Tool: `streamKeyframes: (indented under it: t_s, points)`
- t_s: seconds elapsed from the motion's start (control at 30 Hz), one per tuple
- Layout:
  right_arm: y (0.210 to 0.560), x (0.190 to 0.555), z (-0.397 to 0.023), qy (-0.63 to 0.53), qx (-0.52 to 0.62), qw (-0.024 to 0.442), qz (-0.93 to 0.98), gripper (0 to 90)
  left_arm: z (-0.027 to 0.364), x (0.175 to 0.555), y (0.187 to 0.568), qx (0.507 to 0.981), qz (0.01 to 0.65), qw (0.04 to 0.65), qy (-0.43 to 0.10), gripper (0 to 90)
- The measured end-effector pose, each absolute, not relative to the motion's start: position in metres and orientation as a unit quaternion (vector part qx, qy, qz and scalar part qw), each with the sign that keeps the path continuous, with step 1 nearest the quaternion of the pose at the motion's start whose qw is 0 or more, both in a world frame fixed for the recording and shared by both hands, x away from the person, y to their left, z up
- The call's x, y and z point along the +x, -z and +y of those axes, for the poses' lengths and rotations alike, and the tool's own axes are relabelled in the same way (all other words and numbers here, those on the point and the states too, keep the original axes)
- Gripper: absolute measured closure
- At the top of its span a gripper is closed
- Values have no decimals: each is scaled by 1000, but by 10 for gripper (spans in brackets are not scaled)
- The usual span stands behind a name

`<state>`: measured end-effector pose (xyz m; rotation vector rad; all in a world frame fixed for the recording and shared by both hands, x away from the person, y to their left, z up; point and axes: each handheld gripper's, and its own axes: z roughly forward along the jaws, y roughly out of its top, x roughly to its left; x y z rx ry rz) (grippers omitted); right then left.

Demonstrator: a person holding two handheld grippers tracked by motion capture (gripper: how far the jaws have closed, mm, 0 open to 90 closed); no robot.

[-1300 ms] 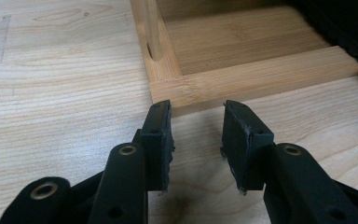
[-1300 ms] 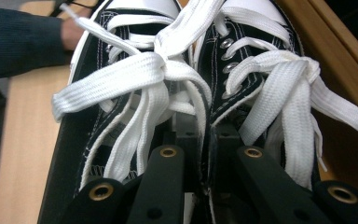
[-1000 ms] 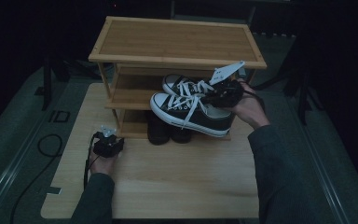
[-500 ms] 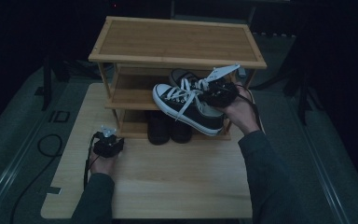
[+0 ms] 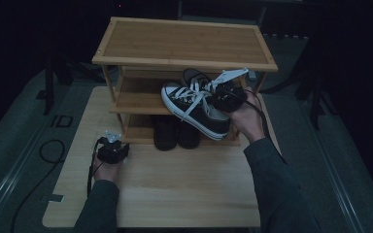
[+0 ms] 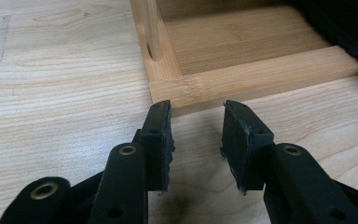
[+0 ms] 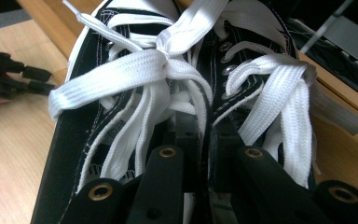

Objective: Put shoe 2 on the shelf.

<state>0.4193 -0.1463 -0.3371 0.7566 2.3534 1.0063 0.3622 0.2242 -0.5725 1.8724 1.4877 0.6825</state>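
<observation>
A pair of black sneakers (image 5: 194, 109) with white laces hangs in front of the wooden shoe rack (image 5: 184, 43), toes pointing left toward its middle shelf. My right gripper (image 5: 226, 97) is shut on them. Seen from the right gripper view, my right gripper (image 7: 204, 140) pinches the inner sides of both sneakers (image 7: 121, 93) together between its jaws. Low on the table near the rack's front left leg rests my left gripper (image 5: 110, 138). In the left gripper view, my left gripper (image 6: 196, 126) is open with nothing between its jaws, facing the rack's bottom frame (image 6: 242, 79).
Two dark shoes (image 5: 177, 133) stand on the rack's bottom shelf, just below the held sneakers. The rack sits at the back of a light wooden table (image 5: 184, 189). A black cable (image 5: 48, 150) lies on the floor at the left.
My right hand has tilted the sneakers and lifted their toes up toward the rack's middle shelf. The left gripper has stayed in place.
</observation>
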Motion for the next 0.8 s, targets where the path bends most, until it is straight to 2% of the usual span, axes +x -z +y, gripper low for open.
streamKeyframes:
  t_s: [0.53,0.8]
  points:
    - [341,421,-146,-362,328,270,830,845,224,362,572,713,566,321,-260,626]
    - [338,421,-142,-337,306,281,844,669,224,362,572,713,566,321,-260,626]
